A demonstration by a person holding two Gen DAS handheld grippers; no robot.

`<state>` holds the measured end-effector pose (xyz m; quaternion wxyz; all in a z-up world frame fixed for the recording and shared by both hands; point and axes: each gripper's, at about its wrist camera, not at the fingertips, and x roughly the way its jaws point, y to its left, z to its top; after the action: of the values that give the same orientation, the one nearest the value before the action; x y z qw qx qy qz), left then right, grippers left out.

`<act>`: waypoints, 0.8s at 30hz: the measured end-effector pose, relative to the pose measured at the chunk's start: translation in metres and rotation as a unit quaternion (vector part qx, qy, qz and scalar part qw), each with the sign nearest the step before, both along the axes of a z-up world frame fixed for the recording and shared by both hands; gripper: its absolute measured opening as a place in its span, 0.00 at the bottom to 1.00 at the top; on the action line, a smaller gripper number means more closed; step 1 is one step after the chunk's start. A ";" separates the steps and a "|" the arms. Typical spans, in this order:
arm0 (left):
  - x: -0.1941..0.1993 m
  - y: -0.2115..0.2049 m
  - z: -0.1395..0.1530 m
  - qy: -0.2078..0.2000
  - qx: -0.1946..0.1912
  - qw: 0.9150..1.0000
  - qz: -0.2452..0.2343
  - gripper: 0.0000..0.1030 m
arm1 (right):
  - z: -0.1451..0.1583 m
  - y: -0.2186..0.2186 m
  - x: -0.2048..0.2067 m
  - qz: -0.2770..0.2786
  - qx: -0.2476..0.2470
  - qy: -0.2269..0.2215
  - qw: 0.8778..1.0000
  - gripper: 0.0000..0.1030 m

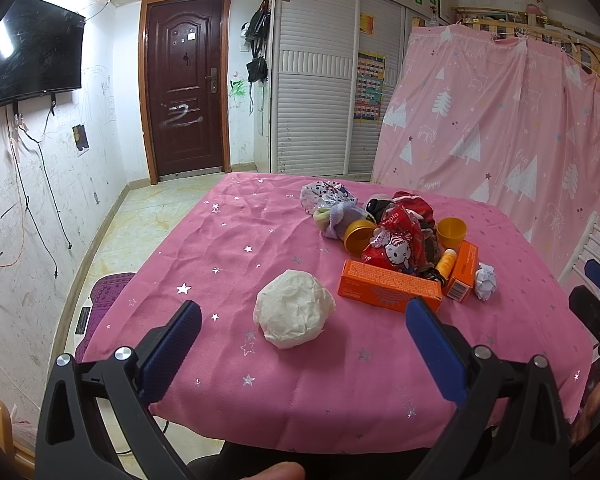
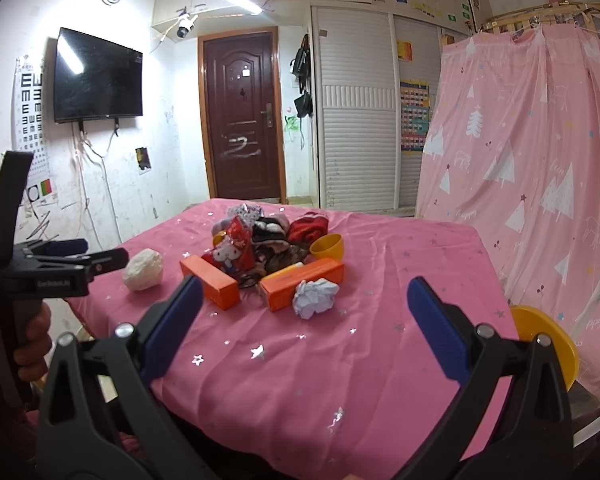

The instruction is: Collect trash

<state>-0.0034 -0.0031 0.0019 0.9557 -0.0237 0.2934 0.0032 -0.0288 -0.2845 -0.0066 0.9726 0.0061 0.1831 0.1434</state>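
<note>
While both grippers, left gripper (image 1: 304, 320) and right gripper (image 2: 305, 302), hovered with jaws spread and empty, we judged the crumpled tissue wad (image 1: 294, 309) near-left on the table (image 1: 228, 240) light, soft, compressible; grip across its middle.

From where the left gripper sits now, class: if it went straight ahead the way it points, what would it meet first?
Most likely the white tissue wad, lying just ahead between the open fingers of the left gripper; depth is uncertain.

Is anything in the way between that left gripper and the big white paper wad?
Nothing visible. The wad lies alone on the pink cloth, straight ahead of the open left gripper, with only bare cloth between. The orange box sits off to its right.
</note>
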 end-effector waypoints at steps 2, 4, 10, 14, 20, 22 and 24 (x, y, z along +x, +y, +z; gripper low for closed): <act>0.000 0.000 0.000 0.000 0.000 1.000 0.000 0.93 | 0.000 0.000 0.000 0.000 -0.001 0.000 1.000 0.96; 0.000 -0.001 0.000 0.000 0.000 1.000 -0.001 0.93 | 0.000 0.000 0.000 0.000 -0.001 0.000 1.000 0.96; 0.000 -0.001 -0.001 0.000 0.001 1.000 -0.001 0.93 | -0.004 0.002 -0.001 -0.002 -0.004 0.003 1.000 0.96; 0.008 0.008 -0.003 0.007 -0.006 1.000 0.002 0.93 | -0.009 -0.003 0.008 -0.018 -0.001 0.025 1.000 0.96; 0.029 0.014 -0.012 0.024 0.000 1.000 -0.015 0.93 | -0.020 -0.007 0.025 -0.025 0.009 0.062 0.998 0.96; 0.039 0.012 -0.018 0.036 0.001 0.999 -0.030 0.93 | -0.023 -0.005 0.031 -0.024 0.013 0.072 0.997 0.96; 0.046 0.012 -0.022 0.041 0.000 0.998 -0.037 0.91 | -0.026 -0.004 0.039 -0.023 0.020 0.083 0.996 0.96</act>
<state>0.0430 0.0087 -0.0197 0.9425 -0.0129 0.3325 -0.0315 0.0098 -0.2884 -0.0327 0.9568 0.0417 0.2599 0.1235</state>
